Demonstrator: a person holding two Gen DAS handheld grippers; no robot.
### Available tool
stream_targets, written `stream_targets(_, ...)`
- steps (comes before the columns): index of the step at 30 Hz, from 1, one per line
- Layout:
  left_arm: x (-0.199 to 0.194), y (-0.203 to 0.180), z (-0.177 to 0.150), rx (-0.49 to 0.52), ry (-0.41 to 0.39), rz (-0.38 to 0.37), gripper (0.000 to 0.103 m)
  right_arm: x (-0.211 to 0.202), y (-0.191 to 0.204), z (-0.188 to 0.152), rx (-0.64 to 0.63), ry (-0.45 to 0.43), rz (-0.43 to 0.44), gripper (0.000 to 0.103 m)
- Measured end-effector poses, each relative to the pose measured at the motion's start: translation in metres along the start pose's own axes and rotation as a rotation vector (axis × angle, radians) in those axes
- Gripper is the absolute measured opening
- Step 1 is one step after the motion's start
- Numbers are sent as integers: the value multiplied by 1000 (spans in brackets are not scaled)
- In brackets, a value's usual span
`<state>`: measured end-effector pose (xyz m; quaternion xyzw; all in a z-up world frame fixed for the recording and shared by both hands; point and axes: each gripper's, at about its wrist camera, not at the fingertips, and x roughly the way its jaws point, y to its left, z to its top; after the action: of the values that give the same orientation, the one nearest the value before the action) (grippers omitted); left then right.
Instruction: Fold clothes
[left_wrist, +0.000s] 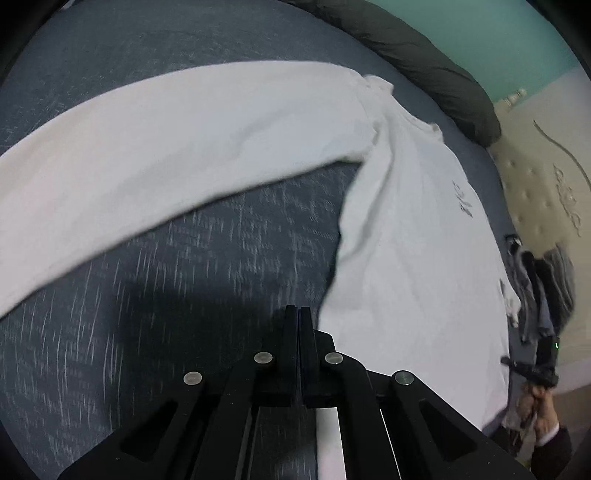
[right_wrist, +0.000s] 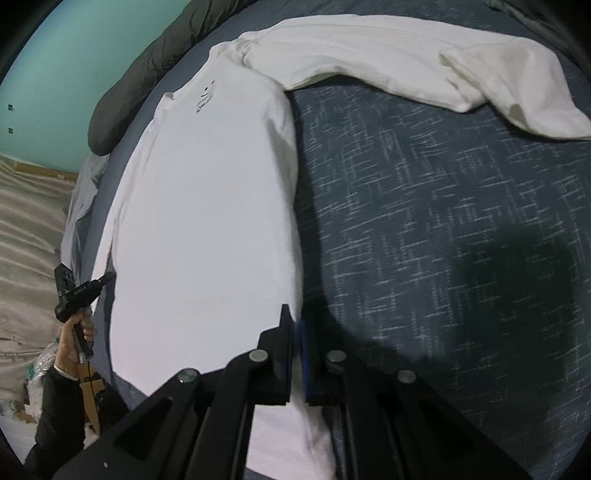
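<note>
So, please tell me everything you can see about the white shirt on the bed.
The shirt is white, long-sleeved, of soft knit-looking cloth, with a small dark print near the collar. Its body lies flat and smooth on the blue bedcover, collar towards a dark pillow. One sleeve stretches sideways across the cover, its cuff end folded and rumpled. The right gripper is shut at the body's side edge near the hem, apparently pinching the cloth.
</note>
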<state>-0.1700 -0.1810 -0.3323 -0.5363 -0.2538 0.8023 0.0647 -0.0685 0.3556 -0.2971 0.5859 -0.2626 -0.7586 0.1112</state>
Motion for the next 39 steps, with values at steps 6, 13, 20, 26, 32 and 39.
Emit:
stream_targets(6, -19, -1, -36, 38, 110, -47, 20, -9, -2, -5, 51, 12, 31, 37)
stream_targets(13, -4, -22, -62, 78, 230, -43, 29, -14, 8, -22, 32, 89, 25, 39)
stream_targets(20, -10, -19, -86, 63, 243, -53, 29, -11, 5, -36, 20, 136, -10, 38)
stream_targets(26, -21, -17, -100, 70, 230, -49, 27, -26, -19, -50, 34, 114, -8, 25)
stream_targets(32, -23, -21, -106, 100, 226, -17, 3, -31, -24, -54, 25, 102, -22, 7)
stream_targets(39, -36, -35, -101, 130, 205, -4, 2, -48, -12, -39, 6, 71, -14, 3)
